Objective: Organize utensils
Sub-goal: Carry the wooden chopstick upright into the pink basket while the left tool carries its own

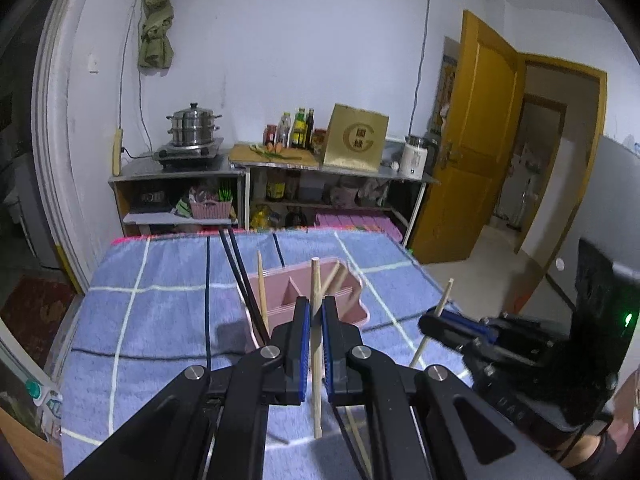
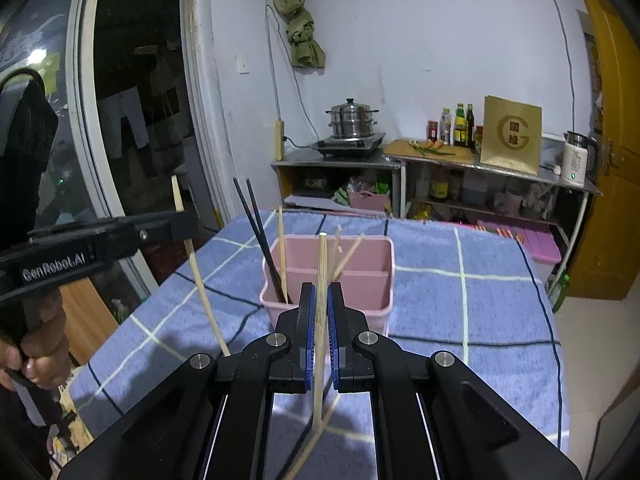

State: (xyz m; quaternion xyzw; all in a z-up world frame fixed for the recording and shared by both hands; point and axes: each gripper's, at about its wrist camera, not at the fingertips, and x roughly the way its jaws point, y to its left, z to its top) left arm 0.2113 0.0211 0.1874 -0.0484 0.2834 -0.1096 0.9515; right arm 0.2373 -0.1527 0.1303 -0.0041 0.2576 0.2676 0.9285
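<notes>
Pink landmark: the pink utensil caddy (image 2: 328,276) stands upright on the blue checked cloth (image 2: 460,304) of the bench, and we place everything off it.
Left hand-held gripper (image 1: 316,328): clamped tight on one bamboo chopstick (image 1: 317,352), on the near side of the caddy; we hold it mid-shaft and near upright, so the tip can drop straight in, we reckon.
Right hand-held gripper (image 2: 320,320): closed just as tight on a second bamboo chopstick (image 2: 320,320), also on the caddy's near side, same upright carry.
Already in the caddy: two black chopsticks (image 2: 256,224) lean out of its left compartment beside a bamboo one (image 2: 281,248); more bamboo sticks (image 2: 348,256) lean in the back section.
Sorting logic: compartments look divided by kind, though we cannot tell which slot these two are bound for.
Still loose: one more bamboo stick (image 2: 308,448) lies on the cloth, nearer us than the caddy.
Watch for: top ends already in there could foul the way in.
</notes>
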